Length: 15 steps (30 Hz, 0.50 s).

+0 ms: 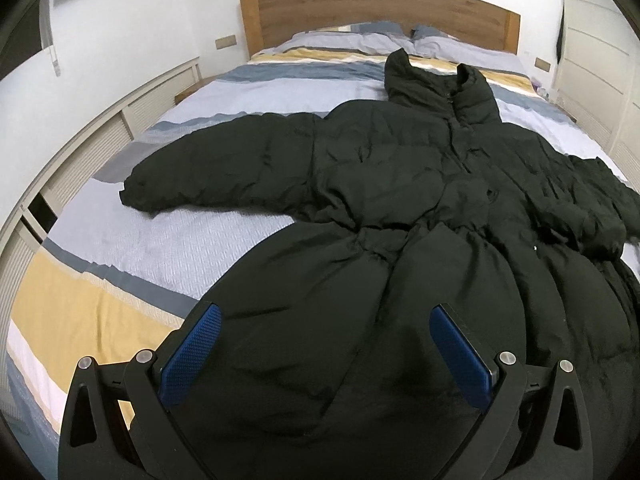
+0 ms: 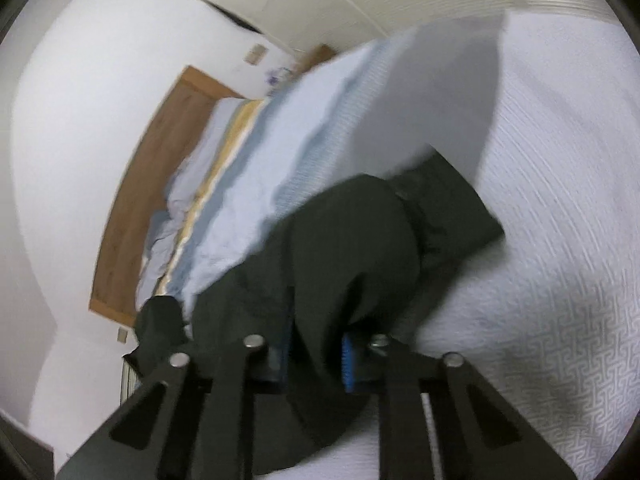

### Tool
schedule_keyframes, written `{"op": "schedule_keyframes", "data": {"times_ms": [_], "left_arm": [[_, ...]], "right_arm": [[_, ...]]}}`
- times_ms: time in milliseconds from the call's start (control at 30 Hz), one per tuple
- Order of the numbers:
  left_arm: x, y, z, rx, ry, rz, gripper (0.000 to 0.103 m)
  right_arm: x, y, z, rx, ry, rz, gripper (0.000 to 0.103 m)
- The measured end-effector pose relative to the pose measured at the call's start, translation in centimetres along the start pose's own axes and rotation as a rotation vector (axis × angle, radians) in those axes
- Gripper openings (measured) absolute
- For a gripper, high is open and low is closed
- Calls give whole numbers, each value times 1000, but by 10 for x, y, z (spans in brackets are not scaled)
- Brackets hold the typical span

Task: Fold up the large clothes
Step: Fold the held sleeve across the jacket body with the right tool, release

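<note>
A bed (image 1: 132, 240) with a striped cover and a wooden headboard (image 1: 376, 12) is filling the room, and a black padded coat (image 1: 400, 184) is lying spread across it — collar toward the pillows. The left gripper (image 1: 325, 354) is hovering over the hem, jaws spread wide. The right gripper (image 2: 316, 360) is pinching a sleeve (image 2: 360, 240) — jaws pressed together on the fabric.

1. We are in a home bedroom: a wide bed (image 1: 168, 240) with a striped duvet fills the view.
2. At twelve o'clock stands a wooden headboard (image 1: 380, 12) with pillows (image 1: 352, 40).
3. At three o'clock, pale wardrobe doors (image 1: 596, 52).
</note>
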State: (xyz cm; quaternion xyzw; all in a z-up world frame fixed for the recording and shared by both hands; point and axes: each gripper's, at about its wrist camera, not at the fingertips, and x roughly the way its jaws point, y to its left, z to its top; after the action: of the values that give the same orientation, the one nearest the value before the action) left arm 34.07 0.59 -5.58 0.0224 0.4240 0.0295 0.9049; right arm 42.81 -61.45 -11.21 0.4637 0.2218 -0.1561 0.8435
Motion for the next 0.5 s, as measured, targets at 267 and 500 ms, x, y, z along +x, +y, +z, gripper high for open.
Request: {"op": "schedule_keyframes", "data": {"times_ms": [267, 500], "left_arm": [[-17, 14, 0, -28, -32, 0, 102], [-36, 43, -2, -61, -68, 4, 102]], "right_arm": [[-21, 115, -12, -243, 22, 172, 11], [-29, 217, -64, -427, 95, 310, 11]]}}
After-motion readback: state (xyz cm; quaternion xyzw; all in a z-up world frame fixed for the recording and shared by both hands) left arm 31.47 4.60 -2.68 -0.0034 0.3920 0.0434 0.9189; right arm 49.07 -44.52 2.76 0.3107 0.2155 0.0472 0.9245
